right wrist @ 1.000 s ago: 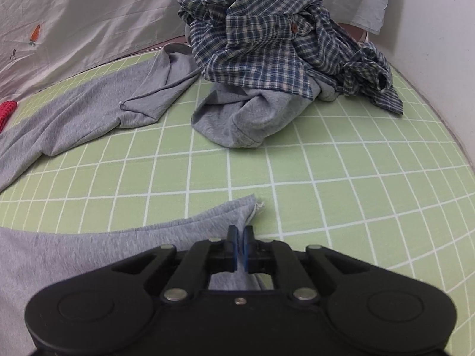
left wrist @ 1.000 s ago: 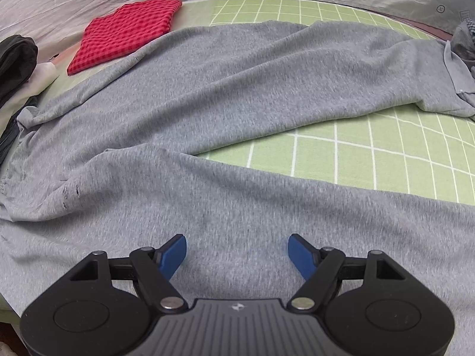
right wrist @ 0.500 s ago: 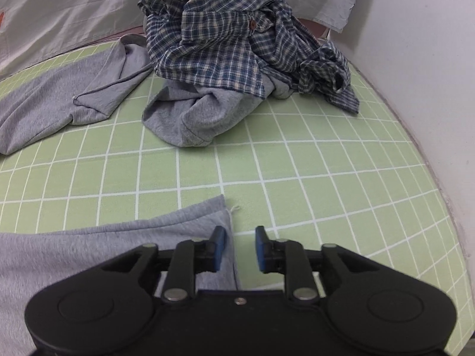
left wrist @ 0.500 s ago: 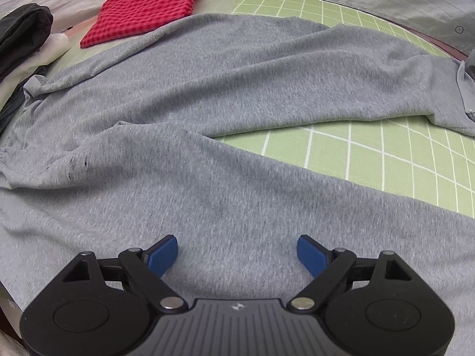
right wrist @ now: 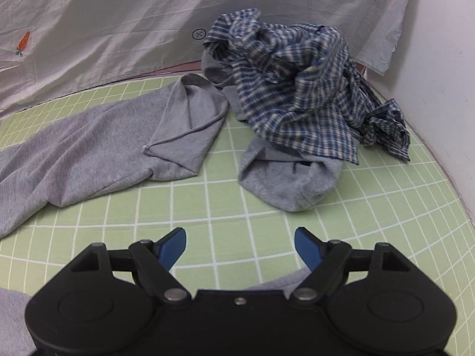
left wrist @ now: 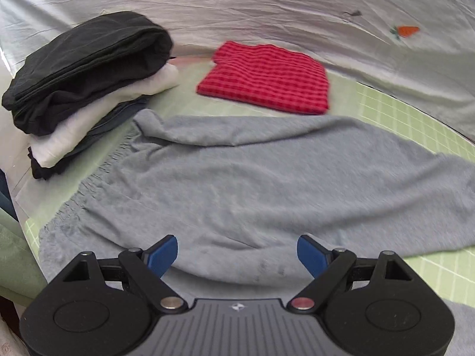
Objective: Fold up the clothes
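Grey trousers (left wrist: 237,184) lie spread on the green grid mat (left wrist: 421,112), gathered waistband at the left. My left gripper (left wrist: 237,255) hangs open just above the cloth near the waist, nothing between its blue pads. In the right wrist view one grey trouser leg (right wrist: 98,151) runs left, its end folded over. My right gripper (right wrist: 240,246) is over bare mat (right wrist: 207,204); its jaws are opening and hold nothing. A bit of grey cloth (right wrist: 285,281) shows just under it.
A folded red checked garment (left wrist: 267,80) lies beyond the trousers. A stack of folded black and white clothes (left wrist: 86,74) stands at the left. A crumpled blue plaid shirt (right wrist: 299,98) sits on another grey garment (right wrist: 288,181) at the back right, by a white wall (right wrist: 439,59). A white sheet (left wrist: 267,14) hangs behind.
My right gripper let go of the grey trouser hem, opened wide and moved forward over the mat. My left gripper swung left toward the waistband; the folded stack came into view.
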Demonstrator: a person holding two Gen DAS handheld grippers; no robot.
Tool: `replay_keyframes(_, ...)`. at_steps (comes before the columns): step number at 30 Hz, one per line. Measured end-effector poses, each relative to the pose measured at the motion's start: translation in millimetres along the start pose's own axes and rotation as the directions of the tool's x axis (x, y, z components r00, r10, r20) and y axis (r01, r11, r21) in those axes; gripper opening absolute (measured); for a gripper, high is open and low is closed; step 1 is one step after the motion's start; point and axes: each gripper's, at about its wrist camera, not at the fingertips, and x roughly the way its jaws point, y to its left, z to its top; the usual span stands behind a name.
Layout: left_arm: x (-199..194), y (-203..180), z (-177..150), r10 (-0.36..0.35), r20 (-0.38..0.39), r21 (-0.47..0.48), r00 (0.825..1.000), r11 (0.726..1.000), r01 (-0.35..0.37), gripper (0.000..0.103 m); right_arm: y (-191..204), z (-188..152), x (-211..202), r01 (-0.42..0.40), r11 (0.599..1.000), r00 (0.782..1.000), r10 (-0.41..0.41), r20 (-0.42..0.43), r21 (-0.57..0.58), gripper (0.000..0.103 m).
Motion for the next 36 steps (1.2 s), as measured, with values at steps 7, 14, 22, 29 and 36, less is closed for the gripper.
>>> replay_keyframes(7,80.5,71.1,48.1,-0.018,0.027,0.046,0.999,0.999,0.016,0.071,86.4,-22.4,-43.7,0.052,0.989,0.998,-0.058,0.038,0.136,0.087)
replay_keyframes(14,147.9,92.6,87.5,-0.078,-0.009,0.051,0.997,0.996,0.078,0.034,155.8,-40.2,-61.4,0.108,0.984,0.994,-0.102,-0.047,0.143,0.087)
replay_keyframes(22,191.4,106.3,129.0,-0.063,0.077,-0.042,0.995,0.997,0.066,0.037,200.2,-33.1,-73.2,0.169,0.985,0.984,-0.166,-0.064,0.042,0.087)
replay_keyframes(29,209.6,106.1,150.4,-0.02,0.123,-0.025,0.992,0.999,0.023,0.039,225.8,-28.1,-64.2,0.163,0.987,0.983,-0.163,-0.087,-0.014,0.087)
replay_keyframes(36,211.2,126.0,149.2,0.104,0.131,0.05,0.986,0.992,-0.112,0.039,237.3,-25.9,-55.7,0.154,0.984,0.983,-0.161,-0.089,-0.087,0.088)
